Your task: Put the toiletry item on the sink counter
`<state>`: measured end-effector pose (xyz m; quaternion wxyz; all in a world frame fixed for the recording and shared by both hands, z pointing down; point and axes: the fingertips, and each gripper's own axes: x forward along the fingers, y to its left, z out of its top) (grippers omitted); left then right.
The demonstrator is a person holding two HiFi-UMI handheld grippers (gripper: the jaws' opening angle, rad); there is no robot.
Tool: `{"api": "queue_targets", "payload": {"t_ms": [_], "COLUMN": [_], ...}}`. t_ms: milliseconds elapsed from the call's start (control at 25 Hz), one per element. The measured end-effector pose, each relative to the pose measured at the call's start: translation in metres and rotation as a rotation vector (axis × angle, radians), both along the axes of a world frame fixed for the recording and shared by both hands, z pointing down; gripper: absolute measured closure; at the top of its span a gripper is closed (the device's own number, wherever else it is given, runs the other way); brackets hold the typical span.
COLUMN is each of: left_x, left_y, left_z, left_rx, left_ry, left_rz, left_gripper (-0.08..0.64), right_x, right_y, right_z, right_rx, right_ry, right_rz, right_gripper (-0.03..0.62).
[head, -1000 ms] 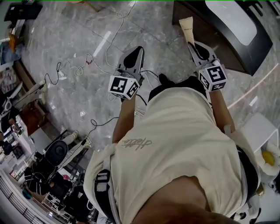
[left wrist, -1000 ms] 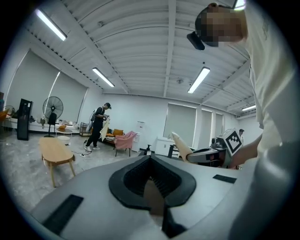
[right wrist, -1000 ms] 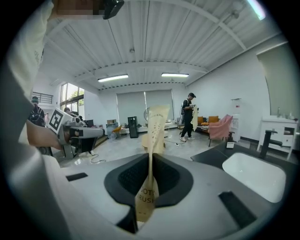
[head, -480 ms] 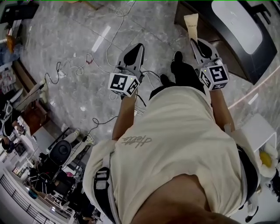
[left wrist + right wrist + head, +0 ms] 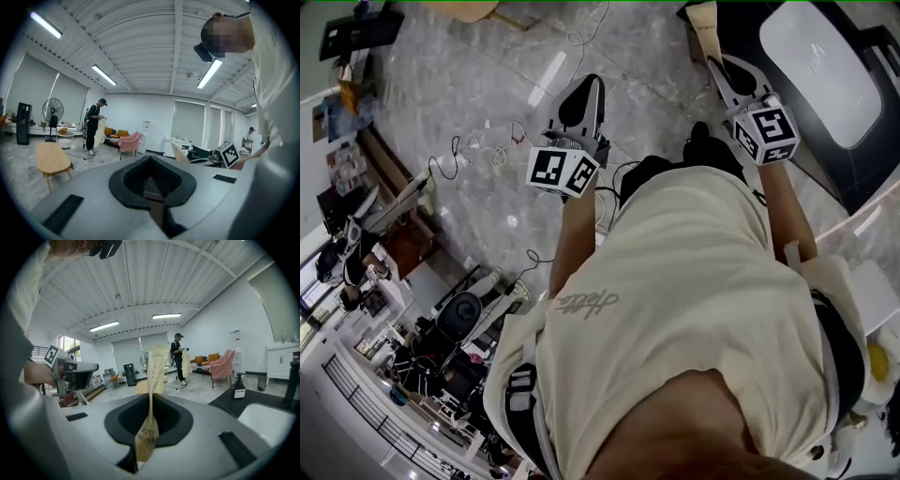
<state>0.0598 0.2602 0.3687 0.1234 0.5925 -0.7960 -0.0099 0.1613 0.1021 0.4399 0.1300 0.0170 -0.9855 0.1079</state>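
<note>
The toiletry item is a flat cream packet [image 5: 705, 22] with dark print. My right gripper [image 5: 718, 64] is shut on its lower end, so it sticks out past the jaws and hangs at the near corner of the dark sink counter [image 5: 862, 178]. In the right gripper view the packet [image 5: 152, 380] stands upright between the jaws of the right gripper [image 5: 150, 409], with the counter [image 5: 229, 401] and white basin [image 5: 265, 420] to the right. My left gripper [image 5: 589, 86] is shut and empty over the floor; its own view shows the left gripper [image 5: 151, 178] pointing into the room.
A pump bottle [image 5: 239, 385] and a dark faucet [image 5: 293, 380] stand on the counter. Cables [image 5: 487, 155] trail over the marble floor. A wooden table [image 5: 51, 159], a pink chair [image 5: 130, 143] and a standing person [image 5: 93, 126] are further off.
The right gripper has carried the packet forward to the counter's corner, and the basin has drawn closer. The left gripper stays shut alongside.
</note>
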Motion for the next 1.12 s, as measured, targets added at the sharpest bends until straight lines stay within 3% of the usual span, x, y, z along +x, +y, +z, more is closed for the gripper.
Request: {"api": "queue_targets", "payload": {"t_ms": [200, 400, 640, 840, 1120], "left_x": [-0.010, -0.041, -0.061, -0.125, -0.220], "left_y": [-0.040, -0.063, -0.082, -0.100, -0.115], "left_z": [0.004, 0.013, 0.021, 0.036, 0.038], "left_rx": [-0.001, -0.010, -0.006, 0.029, 0.052], "left_ry": [0.032, 0.039, -0.002, 0.043, 0.017], "left_rz": [0.036, 0.065, 0.220, 0.325, 0.486], "left_gripper": [0.557, 0.557, 0.557, 0.557, 0.557], "right_x": [-0.015, -0.027, -0.046, -0.097, -0.162], "right_y": [-0.028, -0.049, -0.039, -0.066, -0.076], "right_z": [0.007, 0.022, 0.036, 0.022, 0.004], "right_rx": [-0.004, -0.043, -0.035, 0.019, 0.112], "right_ry": [0.014, 0.045, 0.101, 0.100, 0.137], "right_rz": [-0.018, 0.040, 0.094, 0.250, 0.420], "right_gripper": [0.571, 0.571, 0.571, 0.571, 0.571]}}
